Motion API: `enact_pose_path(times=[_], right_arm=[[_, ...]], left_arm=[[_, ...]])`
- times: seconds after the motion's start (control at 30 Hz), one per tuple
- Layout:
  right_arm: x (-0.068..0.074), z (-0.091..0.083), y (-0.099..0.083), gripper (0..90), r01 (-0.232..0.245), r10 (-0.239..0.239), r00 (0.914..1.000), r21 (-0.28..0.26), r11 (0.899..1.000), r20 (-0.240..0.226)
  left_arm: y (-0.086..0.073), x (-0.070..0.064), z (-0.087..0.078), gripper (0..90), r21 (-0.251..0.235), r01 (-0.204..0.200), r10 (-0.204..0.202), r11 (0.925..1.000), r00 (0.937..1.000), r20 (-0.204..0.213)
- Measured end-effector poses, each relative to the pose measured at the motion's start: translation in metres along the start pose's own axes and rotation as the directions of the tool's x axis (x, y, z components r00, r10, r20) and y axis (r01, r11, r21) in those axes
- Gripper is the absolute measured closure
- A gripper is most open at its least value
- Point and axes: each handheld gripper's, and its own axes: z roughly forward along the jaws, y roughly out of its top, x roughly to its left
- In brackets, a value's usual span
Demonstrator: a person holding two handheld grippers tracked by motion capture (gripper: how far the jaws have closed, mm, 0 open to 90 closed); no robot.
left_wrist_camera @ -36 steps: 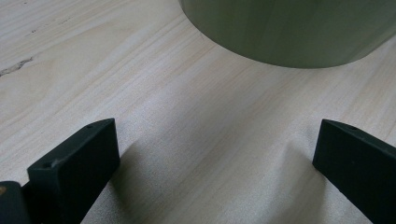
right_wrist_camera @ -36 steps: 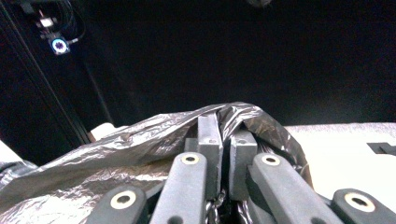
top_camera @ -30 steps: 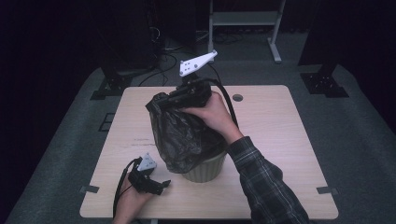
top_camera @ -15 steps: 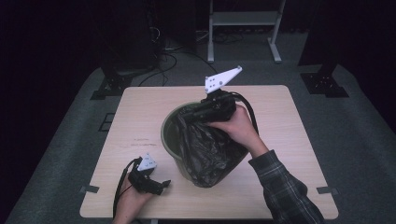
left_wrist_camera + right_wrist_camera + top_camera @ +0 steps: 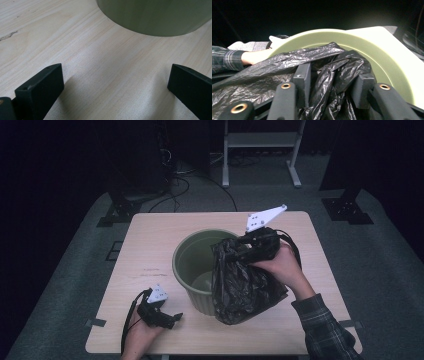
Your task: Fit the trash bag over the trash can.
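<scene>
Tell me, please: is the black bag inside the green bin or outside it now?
Outside. The black bag hangs against the green bin's right outer wall, bunched in the right hand-held gripper; the bin's inside looks bare.

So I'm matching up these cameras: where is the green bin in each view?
High view: green bin at table centre, left of the black bag.
Left gripper view: its outer wall along the top edge.
Right gripper view: its rim arcs behind the bag.
Shared landmark: the wooden table.
</scene>
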Motion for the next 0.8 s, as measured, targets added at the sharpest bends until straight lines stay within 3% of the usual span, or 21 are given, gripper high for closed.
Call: enact_pose_path(times=[0.17, 0.27, 0.4, 0.63, 0.8], right_arm=[[0.0, -0.008, -0.01, 54.3, -0.011, 0.011, 0.9999, -0.011, 1.0, 0.007], [-0.002, -0.009, -0.015, 53.8, -0.024, 0.024, 0.9997, -0.022, 0.999, 0.005], [-0.004, -0.009, -0.02, 55.9, -0.032, 0.032, 0.9995, -0.034, 0.999, 0.004], [-0.005, -0.005, -0.026, 58.1, -0.039, 0.039, 0.9992, -0.044, 0.998, -0.007], [-0.006, -0.004, -0.028, 58.6, -0.043, 0.042, 0.999, -0.046, 0.998, -0.018]], left_arm=[[0.0, 0.001, -0.001, 0.0, -0.002, -0.001, 0.001, 1.0, 0.9999, 0.013], [-0.001, 0.004, -0.004, 0.0, -0.023, 0.021, -0.02, 0.9995, 0.9989, 0.042], [0.005, 0.006, -0.018, 0.0, -0.067, 0.021, -0.019, 0.9975, 0.9993, 0.033], [0.022, 0.004, -0.043, 0.0, -0.117, -0.001, 0.01, 0.9931, 0.997, 0.077], [0.036, 0.0, -0.06, 1.2, -0.137, -0.028, 0.045, 0.9902, 0.9905, 0.13]])
